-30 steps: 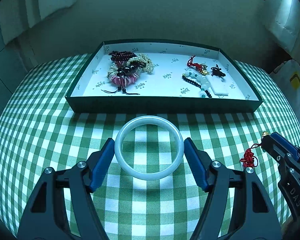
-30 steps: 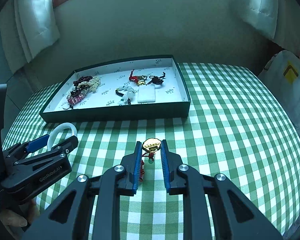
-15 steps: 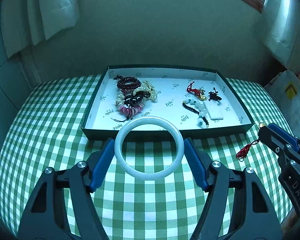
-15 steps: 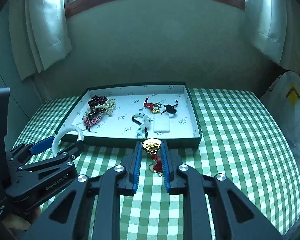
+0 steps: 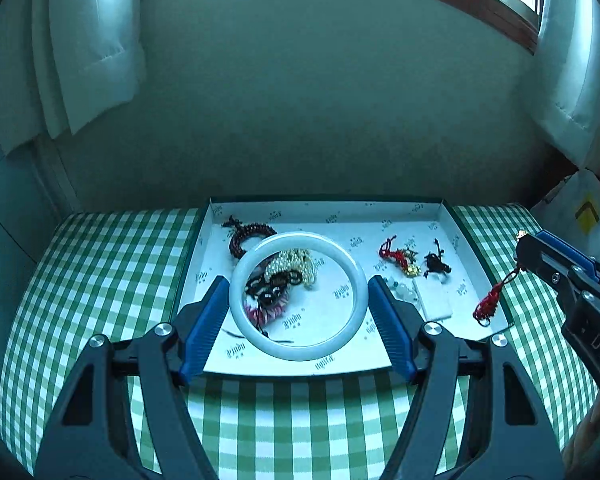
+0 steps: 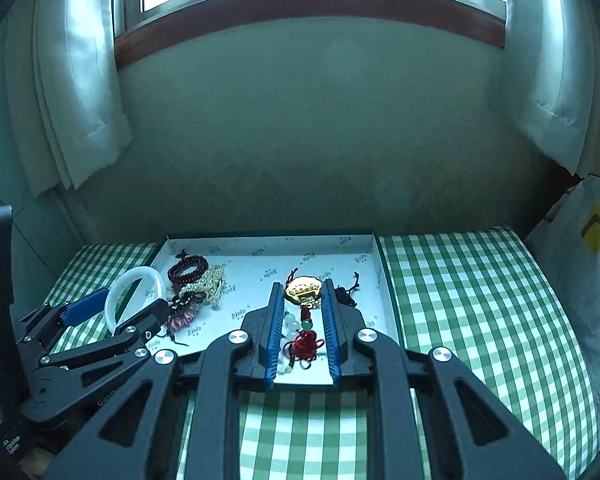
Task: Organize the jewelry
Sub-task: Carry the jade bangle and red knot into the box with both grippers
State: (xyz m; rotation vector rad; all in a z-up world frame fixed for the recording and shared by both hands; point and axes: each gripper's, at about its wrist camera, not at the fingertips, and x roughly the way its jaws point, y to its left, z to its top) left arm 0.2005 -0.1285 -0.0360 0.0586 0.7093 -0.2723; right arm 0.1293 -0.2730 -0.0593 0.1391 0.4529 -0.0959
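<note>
My left gripper (image 5: 298, 300) is shut on a white jade bangle (image 5: 242, 280) and holds it above the left half of the open green box (image 5: 348, 370). The bangle also shows in the right wrist view (image 6: 118, 292). My right gripper (image 6: 302, 292) is shut on a gold pendant (image 6: 303, 288) with a red knotted tassel (image 6: 305, 342) that hangs down, held above the box's front right part. In the left wrist view the tassel (image 5: 490, 300) hangs from the right gripper (image 5: 522, 242).
In the box lie a dark red bead bracelet (image 5: 248, 234), a pearl and pink bracelet pile (image 5: 284, 276), a red-gold charm (image 5: 398, 256), a black charm (image 5: 436, 262) and a white tag (image 5: 434, 298). Green checked tablecloth (image 5: 100, 264). Wall behind; white bag (image 6: 580, 264) at right.
Both grippers rose and moved forward with their pieces; from in front of the box they now hang over it, the bangle over the left, the pendant over the right.
</note>
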